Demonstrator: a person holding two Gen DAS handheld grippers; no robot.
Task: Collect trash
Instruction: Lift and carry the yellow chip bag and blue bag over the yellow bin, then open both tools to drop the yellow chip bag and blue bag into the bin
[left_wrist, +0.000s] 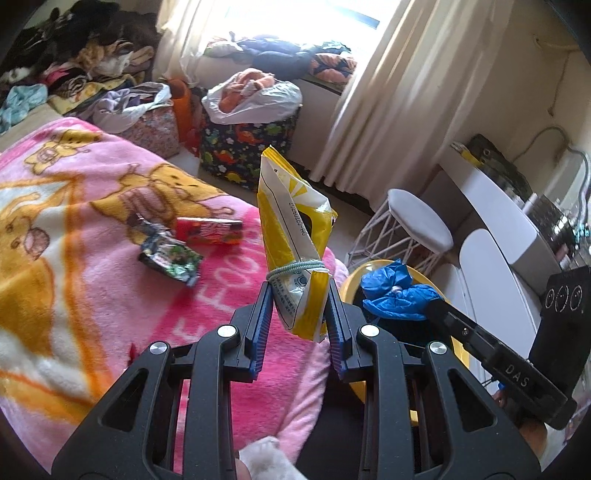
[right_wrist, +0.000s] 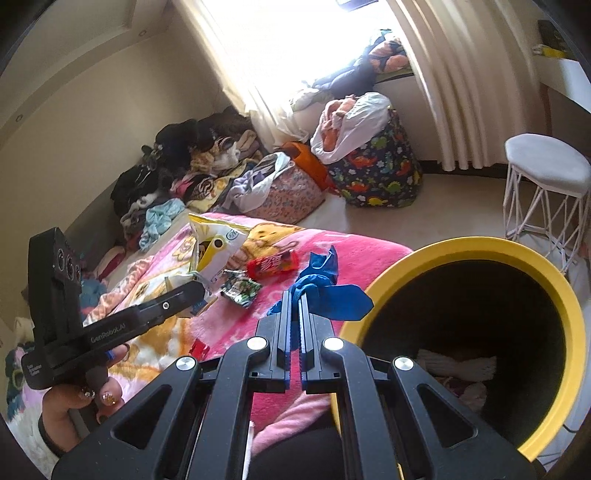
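Left gripper (left_wrist: 299, 291) pinching a yellow snack bag (left_wrist: 291, 221) bound with an elastic band, held upright over the pink blanket (left_wrist: 74, 221). Right gripper (right_wrist: 294, 295) pressed together on a blue plastic scrap (right_wrist: 325, 288), yellow-rimmed bin (right_wrist: 461, 251) at three o'clock. Best carried clear over the rim before release. Red wrapper (right_wrist: 273, 264) and green wrapper (right_wrist: 242, 290) left at eleven o'clock. Bin contents dim, possibly cloth.

Readable txt, both wrist views
"DAS" on right gripper (left_wrist: 436, 317) body, lower right; "GenRobot.AI" on left gripper (right_wrist: 195, 291) body, lower left.
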